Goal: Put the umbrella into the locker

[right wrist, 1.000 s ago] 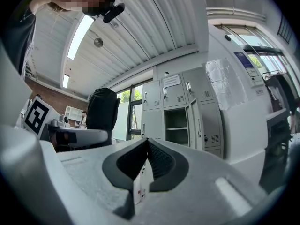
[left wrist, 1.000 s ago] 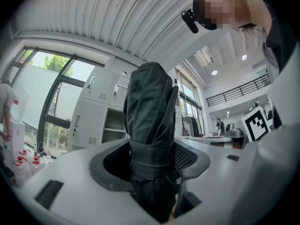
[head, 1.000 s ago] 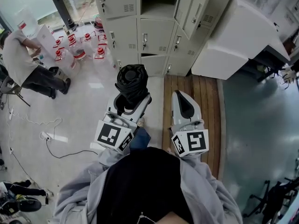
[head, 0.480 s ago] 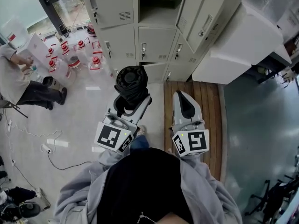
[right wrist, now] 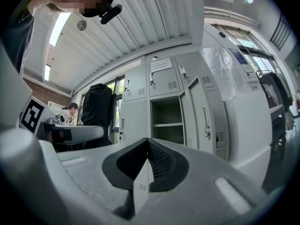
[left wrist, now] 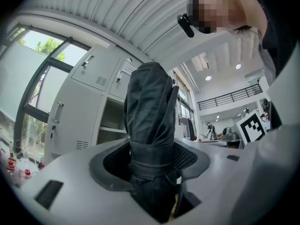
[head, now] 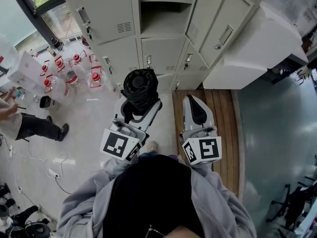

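A folded black umbrella stands upright in my left gripper, whose jaws are shut on its strapped middle. In the left gripper view its top rises in front of the grey lockers. My right gripper is beside it, shut with nothing between its pads, and its jaws point at the lockers. The open locker compartment lies straight ahead, its shelf visible and its door swung out to the right. Neither gripper touches the lockers.
The locker bank fills the top of the head view. A white cabinet stands at its right. Red-capped bottles crowd the floor at the left, near a person. Wooden floor strips lie under my right gripper.
Both grippers and I have moved forward toward the lockers, which now look larger and nearer. The person at the left has slid toward the frame's edge. The grip on the umbrella is unchanged.
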A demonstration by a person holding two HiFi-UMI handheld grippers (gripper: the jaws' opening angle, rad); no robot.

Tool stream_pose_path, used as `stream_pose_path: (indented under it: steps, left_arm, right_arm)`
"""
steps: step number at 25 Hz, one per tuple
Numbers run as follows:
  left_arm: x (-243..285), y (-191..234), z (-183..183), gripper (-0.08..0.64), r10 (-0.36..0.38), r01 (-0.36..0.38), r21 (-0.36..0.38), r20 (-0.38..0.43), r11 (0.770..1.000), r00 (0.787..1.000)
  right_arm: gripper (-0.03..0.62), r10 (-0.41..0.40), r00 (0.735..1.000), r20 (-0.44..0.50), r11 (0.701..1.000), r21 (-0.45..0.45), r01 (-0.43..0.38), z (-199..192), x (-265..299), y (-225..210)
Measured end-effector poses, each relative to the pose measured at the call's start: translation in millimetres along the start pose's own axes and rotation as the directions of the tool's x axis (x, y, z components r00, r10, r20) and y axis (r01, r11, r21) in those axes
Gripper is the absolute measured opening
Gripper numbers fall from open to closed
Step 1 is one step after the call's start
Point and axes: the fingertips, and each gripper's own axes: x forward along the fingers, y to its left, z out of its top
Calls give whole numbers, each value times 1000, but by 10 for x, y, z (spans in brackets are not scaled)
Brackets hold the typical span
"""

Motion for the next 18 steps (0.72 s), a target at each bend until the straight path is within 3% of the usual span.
stream_pose_path:
  steps: [18]
  left_arm:
    - [720,542,-216,253,-45,45,-32,1,998,999]
  right_arm:
    - [5,9,1000,-22,1000,-1,-9,-215,861,-304]
